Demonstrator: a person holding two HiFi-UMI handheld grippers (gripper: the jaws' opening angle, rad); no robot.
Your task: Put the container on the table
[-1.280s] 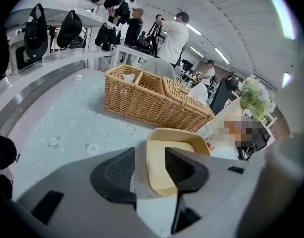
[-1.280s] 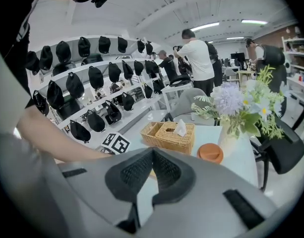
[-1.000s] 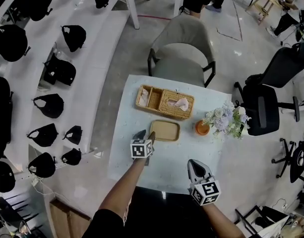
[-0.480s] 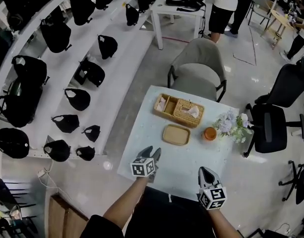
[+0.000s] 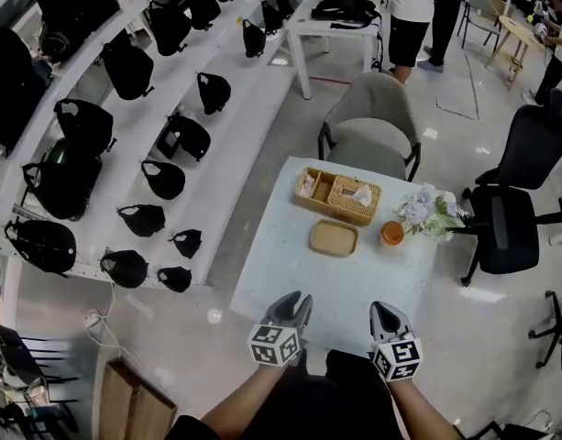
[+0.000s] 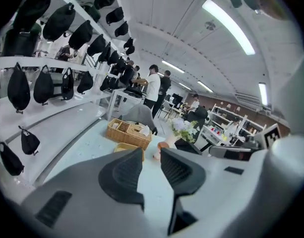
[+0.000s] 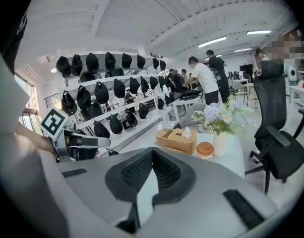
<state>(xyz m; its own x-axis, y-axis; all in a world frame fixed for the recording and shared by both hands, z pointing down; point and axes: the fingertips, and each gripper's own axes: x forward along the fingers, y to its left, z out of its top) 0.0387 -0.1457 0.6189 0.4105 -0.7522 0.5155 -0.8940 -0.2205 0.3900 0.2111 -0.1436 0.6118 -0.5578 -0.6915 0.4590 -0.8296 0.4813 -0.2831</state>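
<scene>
A shallow tan container (image 5: 334, 237) lies flat on the pale table (image 5: 290, 273), in front of a wicker basket (image 5: 338, 197); it also peeks out behind the jaws in the left gripper view (image 6: 128, 148). My left gripper (image 5: 294, 302) (image 6: 152, 155) hovers over the table's near edge, well back from the container. Its jaws are closing, with a gap still between them and nothing in it. My right gripper (image 5: 383, 312) (image 7: 152, 152) hangs beside it, fingertips touching, empty.
An orange cup (image 5: 392, 234) and a vase of flowers (image 5: 427, 214) stand at the table's right side. A grey chair (image 5: 372, 122) is at the far edge, a black office chair (image 5: 510, 218) at the right. White shelves with black bags (image 5: 161, 181) run along the left.
Both grippers drew back from the middle of the table to its near edge and rose. The left one left the container's side, and its jaws narrowed.
</scene>
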